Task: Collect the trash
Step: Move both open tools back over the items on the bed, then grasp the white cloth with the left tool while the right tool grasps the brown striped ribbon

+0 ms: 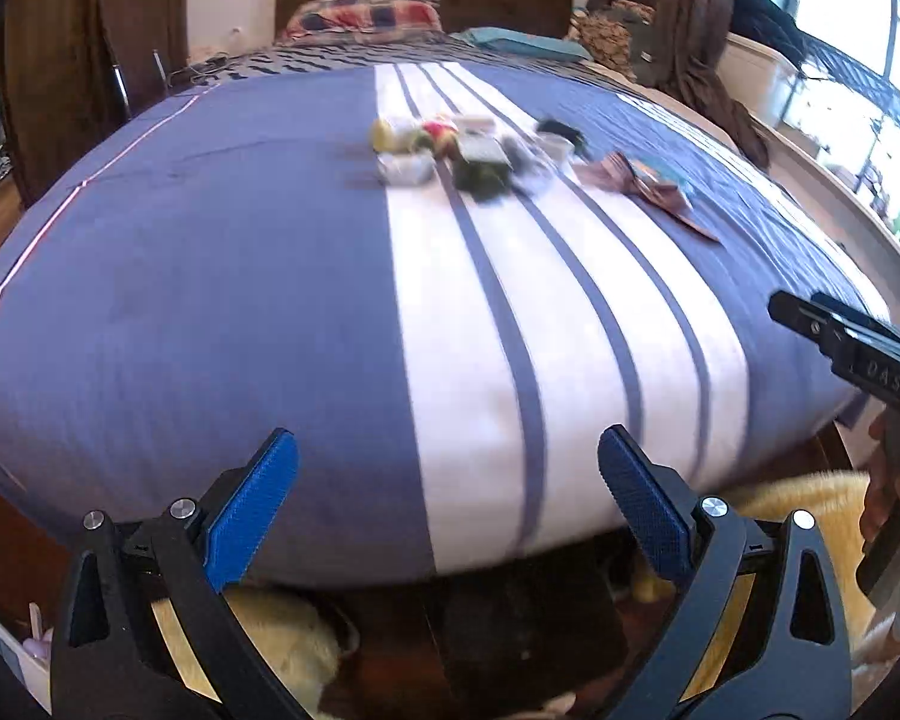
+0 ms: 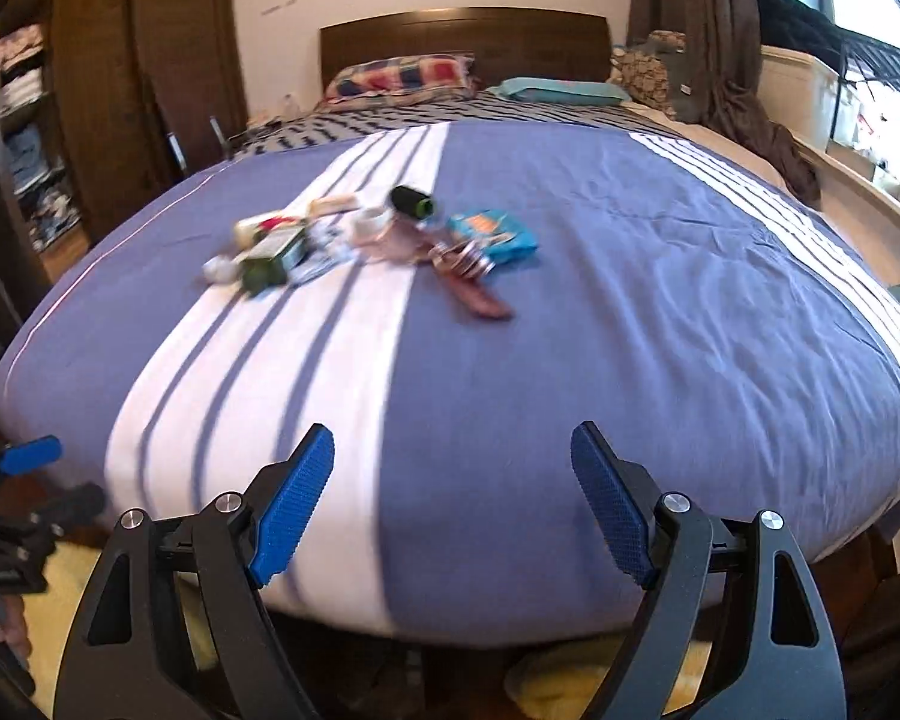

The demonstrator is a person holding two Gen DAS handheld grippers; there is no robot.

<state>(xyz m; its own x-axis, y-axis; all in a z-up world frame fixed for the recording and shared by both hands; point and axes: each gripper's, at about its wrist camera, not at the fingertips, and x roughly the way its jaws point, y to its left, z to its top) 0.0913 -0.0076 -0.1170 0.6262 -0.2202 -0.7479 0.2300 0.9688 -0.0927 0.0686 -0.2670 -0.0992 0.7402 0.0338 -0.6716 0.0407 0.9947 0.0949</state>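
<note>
A pile of trash [image 1: 474, 156] lies in the middle of a bed with a blue and white striped cover [image 1: 210, 276]. In the right wrist view the pile [image 2: 306, 246] holds a green carton [image 2: 273, 258], a white cup [image 2: 371, 223], a black roll [image 2: 412, 202], a blue wrapper [image 2: 492, 234] and a brown wrapper [image 2: 480, 300]. My left gripper [image 1: 447, 450] is open and empty, at the bed's foot, far from the pile. My right gripper [image 2: 453, 444] is open and empty, also at the foot. Both views are blurred.
Pillows [image 2: 399, 77] and a wooden headboard [image 2: 468, 39] stand at the far end. A wardrobe with clothes [image 2: 30, 138] is on the left, a window ledge with a rack [image 2: 858, 102] on the right. A yellow rug [image 1: 798, 498] lies on the floor.
</note>
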